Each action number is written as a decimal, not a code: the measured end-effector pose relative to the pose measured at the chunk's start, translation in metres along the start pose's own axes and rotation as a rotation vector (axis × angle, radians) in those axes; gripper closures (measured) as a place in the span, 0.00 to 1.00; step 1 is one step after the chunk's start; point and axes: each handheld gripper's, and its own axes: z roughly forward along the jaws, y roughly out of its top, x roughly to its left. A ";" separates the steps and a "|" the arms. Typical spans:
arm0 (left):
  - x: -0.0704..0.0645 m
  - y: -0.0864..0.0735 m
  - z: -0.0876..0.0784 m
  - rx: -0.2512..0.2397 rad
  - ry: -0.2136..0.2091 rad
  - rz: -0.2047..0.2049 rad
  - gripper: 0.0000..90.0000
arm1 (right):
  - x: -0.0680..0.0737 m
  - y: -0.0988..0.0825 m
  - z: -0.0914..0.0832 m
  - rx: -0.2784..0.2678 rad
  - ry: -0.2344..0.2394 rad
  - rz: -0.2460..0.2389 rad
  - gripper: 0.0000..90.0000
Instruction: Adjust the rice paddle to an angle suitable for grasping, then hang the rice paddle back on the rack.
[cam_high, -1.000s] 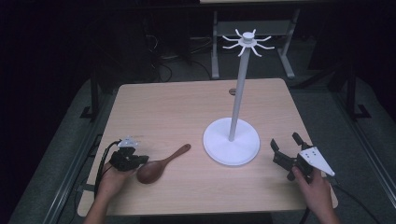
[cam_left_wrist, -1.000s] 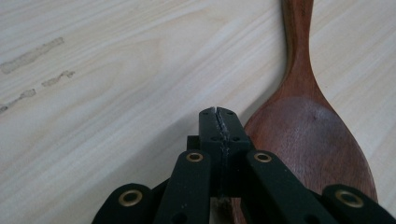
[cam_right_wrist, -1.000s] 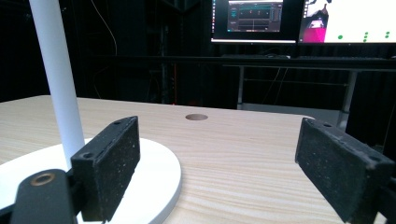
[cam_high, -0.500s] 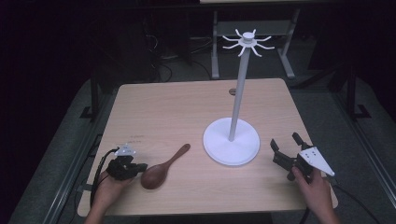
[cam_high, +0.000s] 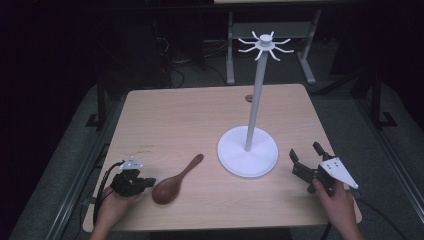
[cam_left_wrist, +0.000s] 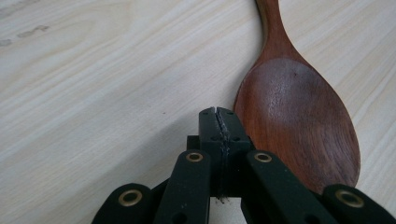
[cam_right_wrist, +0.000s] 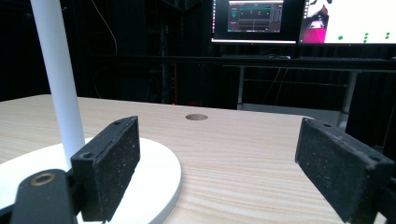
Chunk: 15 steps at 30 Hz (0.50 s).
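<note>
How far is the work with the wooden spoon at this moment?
Done: nothing visible yet; the wooden spoon lies flat on the table, apart from the white stand. In hand: the left gripper, jaws shut and empty, sits right beside the spoon's bowl; whether it touches is unclear. The right gripper waits open by the stand's base. Left: probably gripping the spoon and bringing it to the stand's hooks.

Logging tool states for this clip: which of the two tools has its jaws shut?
The left tool, beside the spoon: its jaws are pressed together with nothing between them. The right tool, near the stand, has its jaws spread wide.
</note>
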 end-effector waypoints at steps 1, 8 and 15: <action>0.000 0.001 -0.001 -0.003 0.000 -0.005 0.99 | 0.000 0.000 0.000 0.000 0.000 0.000 0.15; -0.005 0.014 -0.009 0.009 0.006 -0.009 0.71 | 0.000 0.000 0.000 0.000 0.000 0.000 0.15; -0.011 0.035 -0.007 0.075 -0.009 0.010 0.58 | 0.000 0.000 0.000 0.001 0.000 0.002 0.15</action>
